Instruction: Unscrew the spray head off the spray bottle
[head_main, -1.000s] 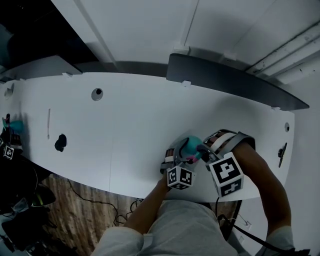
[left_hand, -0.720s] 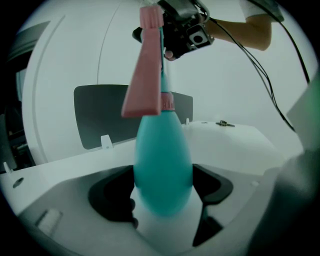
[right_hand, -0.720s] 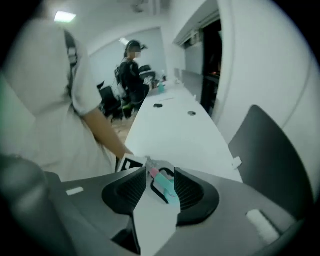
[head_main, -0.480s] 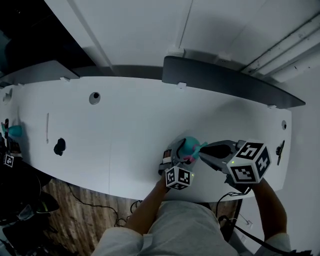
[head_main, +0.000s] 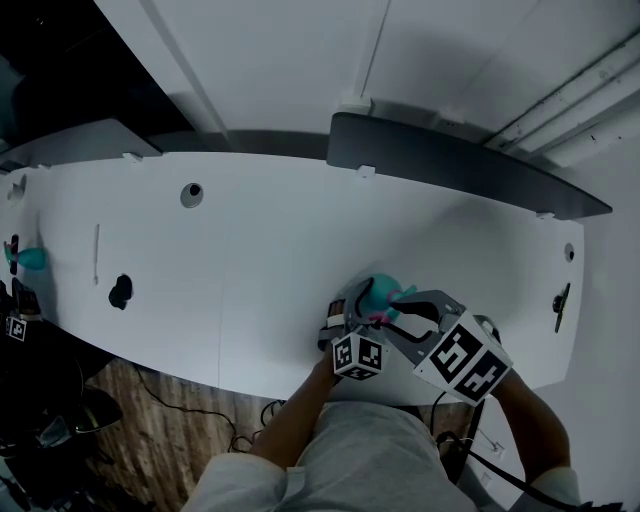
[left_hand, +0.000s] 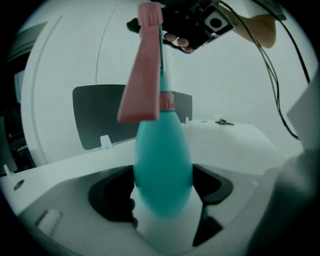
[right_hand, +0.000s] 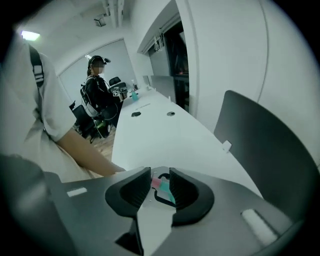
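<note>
The long white worktop (head_main: 250, 260) runs across the head view, with a dark panel (head_main: 460, 165) standing along its far edge. All the work sits at the near edge, right of the middle, well apart from the small dark object (head_main: 120, 290) towards the left end. The left claw (left_hand: 162, 192) reaches in from the person's side at a shallow downward slant. It pinches the wide teal belly of the spray bottle (left_hand: 162, 160), with a dark pad against each flank. The bottle looks roughly upright, its long axis rising from that grip to the pink collar and the pink spray head (left_hand: 145, 75), whose trigger hangs down the near face. The right claw (right_hand: 160, 182) comes in steeply from above and to the right, so the head lies straight ahead of it, at the top of the bottle's axis. Its jaws have just been opening and now stand a little apart. A sliver of pink and teal shows in the gap, and the pads seem loose of it rather than biting. The right hand is plainly the nearer one to the head. My guess is that the next move means closing on the head again and rolling it about the bottle's upright axis while the left claw keeps the body from turning.
</note>
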